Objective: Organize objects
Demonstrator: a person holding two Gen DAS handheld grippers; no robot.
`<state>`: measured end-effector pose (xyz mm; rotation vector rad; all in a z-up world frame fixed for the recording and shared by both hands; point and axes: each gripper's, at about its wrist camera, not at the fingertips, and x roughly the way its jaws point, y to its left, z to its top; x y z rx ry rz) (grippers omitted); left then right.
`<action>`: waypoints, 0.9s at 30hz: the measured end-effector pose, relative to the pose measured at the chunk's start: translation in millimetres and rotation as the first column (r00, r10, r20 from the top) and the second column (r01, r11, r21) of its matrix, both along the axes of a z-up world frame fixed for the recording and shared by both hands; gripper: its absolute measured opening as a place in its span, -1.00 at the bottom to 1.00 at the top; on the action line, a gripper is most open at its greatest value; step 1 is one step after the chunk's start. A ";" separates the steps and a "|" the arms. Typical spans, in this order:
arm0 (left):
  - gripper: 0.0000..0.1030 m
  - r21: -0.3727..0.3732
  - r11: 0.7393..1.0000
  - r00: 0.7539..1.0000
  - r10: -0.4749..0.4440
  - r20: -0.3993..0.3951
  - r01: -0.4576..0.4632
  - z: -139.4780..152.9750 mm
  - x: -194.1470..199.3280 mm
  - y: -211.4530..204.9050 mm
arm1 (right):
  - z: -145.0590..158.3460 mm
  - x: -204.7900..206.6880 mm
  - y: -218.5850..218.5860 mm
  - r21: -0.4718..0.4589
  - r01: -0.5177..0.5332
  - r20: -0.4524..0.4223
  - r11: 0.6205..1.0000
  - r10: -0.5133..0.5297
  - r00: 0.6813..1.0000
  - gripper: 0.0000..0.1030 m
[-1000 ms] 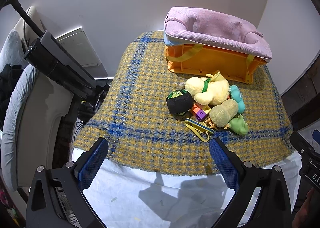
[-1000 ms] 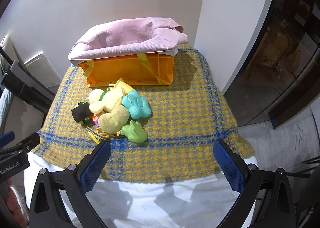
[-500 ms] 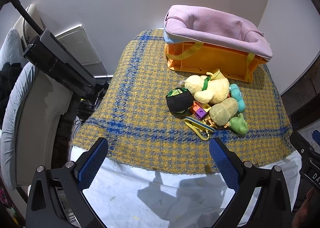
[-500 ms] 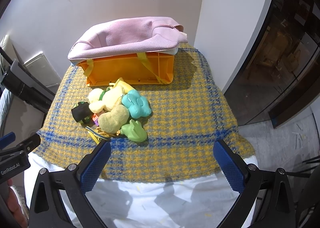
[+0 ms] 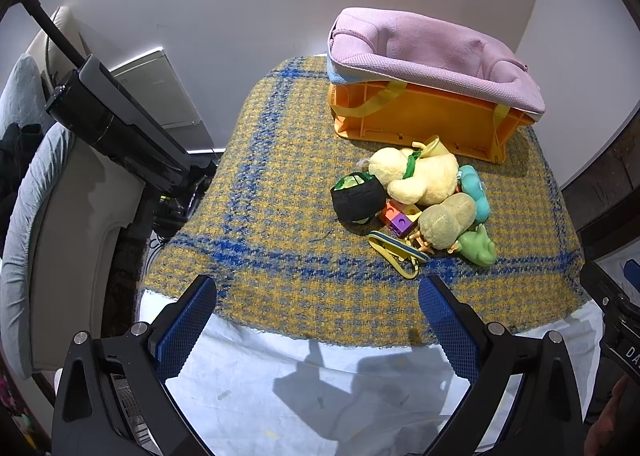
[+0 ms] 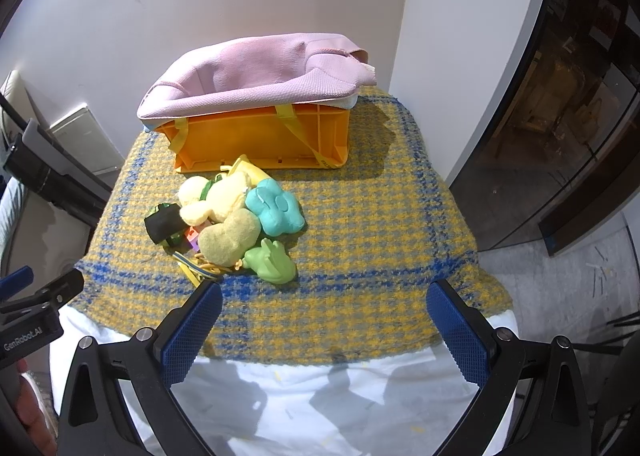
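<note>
Toy pile (image 5: 420,200) near tabletop (image 5: 272,184) centre: cream plush, teal and green soft toys, possibly blocks beneath. Left claw (image 5: 318,310) and right claw (image 6: 324,316) both wide, empty.

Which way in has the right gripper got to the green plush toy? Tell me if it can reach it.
Probably yes. The green plush toy lies at the near edge of the pile, uncovered, and the open right gripper hangs just short of it, with only bare plaid blanket between.

the left hand-held gripper (image 6: 28,332) reads "genrobot.ai"; the right hand-held gripper (image 5: 624,336) shows only "da".
</note>
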<state>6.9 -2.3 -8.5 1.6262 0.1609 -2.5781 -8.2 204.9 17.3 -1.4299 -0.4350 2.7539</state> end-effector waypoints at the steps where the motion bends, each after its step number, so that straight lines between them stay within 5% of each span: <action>1: 1.00 0.000 1.000 1.000 0.000 0.001 0.000 0.3 -0.6 -0.2 | -0.7 -0.1 -0.3 0.000 0.000 0.001 1.000 0.000 1.000 0.99; 27: 1.00 0.018 1.000 1.000 0.011 -0.001 -0.011 -0.1 -1.4 -2.6 | -1.3 -2.0 -0.1 -0.008 -0.003 0.007 1.000 0.003 1.000 0.99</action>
